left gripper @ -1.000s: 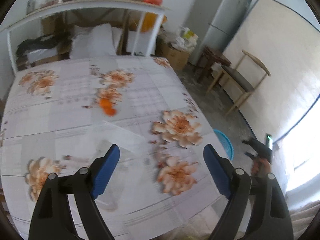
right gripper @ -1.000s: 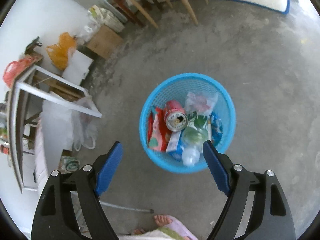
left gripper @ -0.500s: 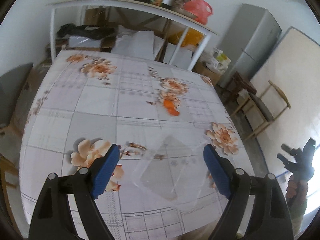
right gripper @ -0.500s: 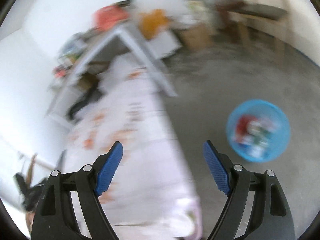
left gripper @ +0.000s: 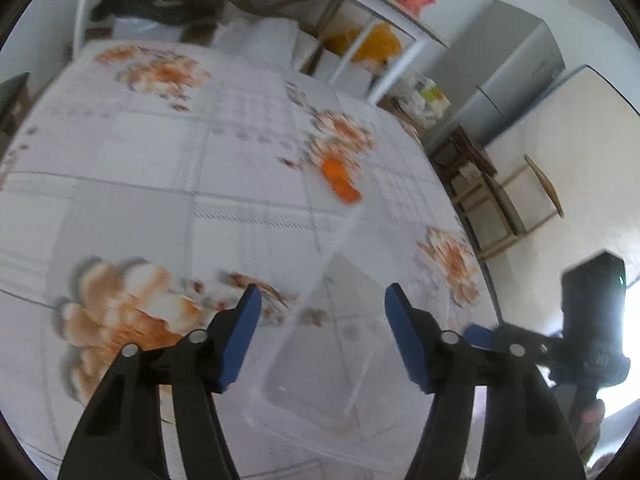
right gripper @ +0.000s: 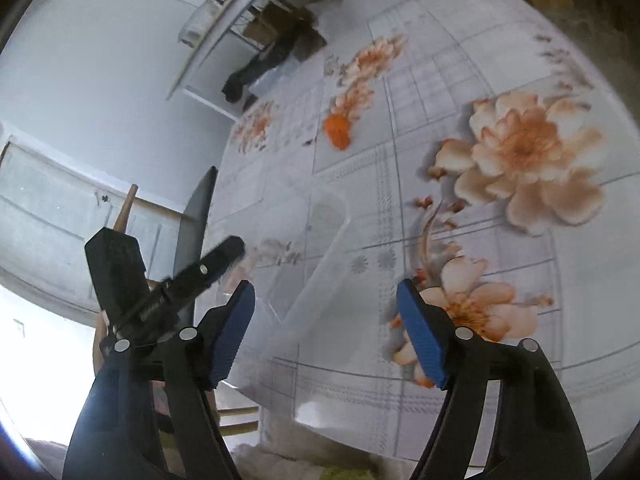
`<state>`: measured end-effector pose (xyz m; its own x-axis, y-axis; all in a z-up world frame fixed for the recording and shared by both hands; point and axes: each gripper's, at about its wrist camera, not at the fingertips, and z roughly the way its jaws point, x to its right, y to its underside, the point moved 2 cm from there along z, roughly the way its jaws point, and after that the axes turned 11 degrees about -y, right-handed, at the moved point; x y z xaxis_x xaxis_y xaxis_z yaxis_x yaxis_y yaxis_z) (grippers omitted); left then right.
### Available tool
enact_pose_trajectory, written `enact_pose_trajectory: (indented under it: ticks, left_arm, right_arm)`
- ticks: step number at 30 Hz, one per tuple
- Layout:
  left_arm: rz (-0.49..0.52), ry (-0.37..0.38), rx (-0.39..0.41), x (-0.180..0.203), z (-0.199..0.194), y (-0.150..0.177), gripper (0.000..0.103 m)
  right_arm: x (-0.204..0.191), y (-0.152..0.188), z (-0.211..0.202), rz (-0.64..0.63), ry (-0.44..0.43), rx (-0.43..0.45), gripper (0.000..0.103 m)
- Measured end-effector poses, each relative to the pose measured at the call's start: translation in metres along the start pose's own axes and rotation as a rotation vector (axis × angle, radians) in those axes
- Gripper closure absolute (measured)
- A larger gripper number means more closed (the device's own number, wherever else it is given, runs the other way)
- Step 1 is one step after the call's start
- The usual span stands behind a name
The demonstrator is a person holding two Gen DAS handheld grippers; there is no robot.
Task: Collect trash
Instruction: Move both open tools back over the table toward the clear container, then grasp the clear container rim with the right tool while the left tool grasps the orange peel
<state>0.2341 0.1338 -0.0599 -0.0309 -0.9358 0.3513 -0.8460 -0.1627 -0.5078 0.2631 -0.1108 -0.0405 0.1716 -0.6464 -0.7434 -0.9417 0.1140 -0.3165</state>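
Clear rectangular plastic container (left gripper: 320, 376), lid ajar: on floral tablecloth (left gripper: 168, 168), now between closing, untouching left gripper (left gripper: 322, 312) jaws. Right gripper (right gripper: 326, 300): swung from bin at 5 o'clock; closing, empty.

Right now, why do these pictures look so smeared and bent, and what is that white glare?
Left wrist view: motion blur smears the floral tablecloth; window glare whites out the lower right. Right wrist view: the fisheye bends the table's edge; the clear plastic container barely shows; glare at lower left.
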Motion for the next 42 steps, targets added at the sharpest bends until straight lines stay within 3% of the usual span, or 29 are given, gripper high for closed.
enact_pose_trajectory:
  ticks: [9, 16, 19, 24, 27, 31, 36, 42]
  left_arm:
    - [0.052, 0.136, -0.076, 0.035, 0.000, 0.033, 0.043]
    - [0.097, 0.142, -0.073, 0.052, 0.000, 0.040, 0.043]
    - [0.097, 0.143, -0.072, 0.052, 0.001, 0.038, 0.043]
    - [0.105, 0.137, -0.059, 0.053, -0.002, 0.037, 0.043]
    - [0.101, 0.130, -0.031, 0.052, -0.006, 0.028, 0.043]
    - [0.085, 0.101, 0.005, 0.049, -0.003, 0.002, 0.044]
    - [0.046, -0.076, -0.010, 0.041, 0.036, -0.046, 0.057]
    - [0.063, -0.174, -0.027, 0.044, 0.085, -0.087, 0.062]
  right_arm:
    - [-0.001, 0.006, 0.005, -0.012, 0.082, 0.000, 0.040]
    - [0.003, 0.009, 0.004, -0.029, 0.112, -0.007, 0.054]
    - [0.002, 0.007, 0.010, -0.060, 0.151, -0.014, 0.062]
    - [0.010, 0.010, 0.010, -0.054, 0.187, -0.018, 0.093]
    - [0.017, 0.010, 0.001, -0.045, 0.201, 0.003, 0.098]
    - [0.030, 0.009, -0.020, -0.022, 0.240, 0.058, 0.099]
    - [0.045, 0.008, -0.047, 0.010, 0.284, 0.121, 0.099]
    - [0.061, 0.004, -0.069, 0.046, 0.307, 0.164, 0.099]
